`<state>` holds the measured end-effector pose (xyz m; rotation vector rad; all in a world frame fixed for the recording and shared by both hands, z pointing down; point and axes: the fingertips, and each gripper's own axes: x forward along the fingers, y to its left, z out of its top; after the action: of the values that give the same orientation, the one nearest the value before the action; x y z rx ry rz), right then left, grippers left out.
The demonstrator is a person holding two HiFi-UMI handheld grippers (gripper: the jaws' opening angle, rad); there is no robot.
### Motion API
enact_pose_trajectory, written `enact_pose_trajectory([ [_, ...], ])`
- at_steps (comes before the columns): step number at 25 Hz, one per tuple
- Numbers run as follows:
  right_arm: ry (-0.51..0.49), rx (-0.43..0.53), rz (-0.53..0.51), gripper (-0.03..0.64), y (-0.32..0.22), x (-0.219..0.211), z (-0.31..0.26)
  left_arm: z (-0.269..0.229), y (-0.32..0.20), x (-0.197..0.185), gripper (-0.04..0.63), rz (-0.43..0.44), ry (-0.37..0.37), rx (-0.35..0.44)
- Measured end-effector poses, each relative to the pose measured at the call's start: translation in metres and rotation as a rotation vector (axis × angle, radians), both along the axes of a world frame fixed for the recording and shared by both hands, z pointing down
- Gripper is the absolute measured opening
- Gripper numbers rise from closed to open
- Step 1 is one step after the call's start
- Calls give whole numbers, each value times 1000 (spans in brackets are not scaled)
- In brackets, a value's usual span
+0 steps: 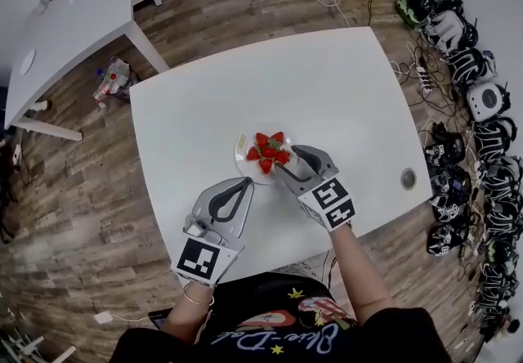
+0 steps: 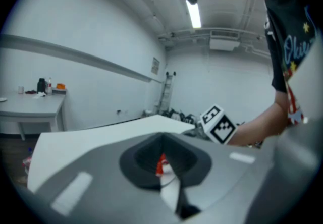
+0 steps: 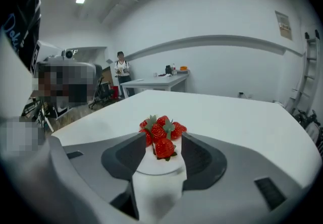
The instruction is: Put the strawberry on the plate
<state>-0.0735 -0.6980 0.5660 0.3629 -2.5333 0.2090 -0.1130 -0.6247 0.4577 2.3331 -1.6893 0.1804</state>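
A small white plate (image 1: 245,160) on the white table (image 1: 327,91) carries a heap of red strawberries (image 1: 268,150). My right gripper (image 1: 286,159) is at the plate's near right rim. In the right gripper view the right gripper (image 3: 164,142) is open, and the front strawberry (image 3: 164,148) lies on the plate (image 3: 156,166) between its black pads (image 3: 126,155), with neither pad pressing on it. My left gripper (image 1: 248,182) rests on the table just near-left of the plate. The left gripper (image 2: 164,162) is shut and empty; a sliver of red strawberry (image 2: 160,166) shows past its tips.
A small pale scrap (image 1: 240,141) lies at the plate's far left rim. A round cable hole (image 1: 408,178) sits near the table's right edge. A second white table (image 1: 65,18) stands far left. Headsets and cables (image 1: 482,149) crowd the floor at right. A person (image 3: 121,69) stands far off.
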Motion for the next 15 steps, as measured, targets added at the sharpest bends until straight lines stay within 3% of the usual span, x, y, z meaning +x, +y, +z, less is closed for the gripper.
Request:
enact_pose_trajectory([
  [5,-296,-30,106,196,8,30,-68,-20,4,10,2,-5,-11,49],
  [6,-338,-53,129,153,12,39,-77,-26,5,15,0,-1,-21,58],
  [7,-360,-70,150,51,17,49,-84,-31,7,19,0,3,-32,66],
  [10,-383,-87,165,20,34,69,-97,-43,14,27,1,-4,-57,82],
  [15,-442,-66,166,17,44,88,-127,-58,19,44,0,0,-23,88],
])
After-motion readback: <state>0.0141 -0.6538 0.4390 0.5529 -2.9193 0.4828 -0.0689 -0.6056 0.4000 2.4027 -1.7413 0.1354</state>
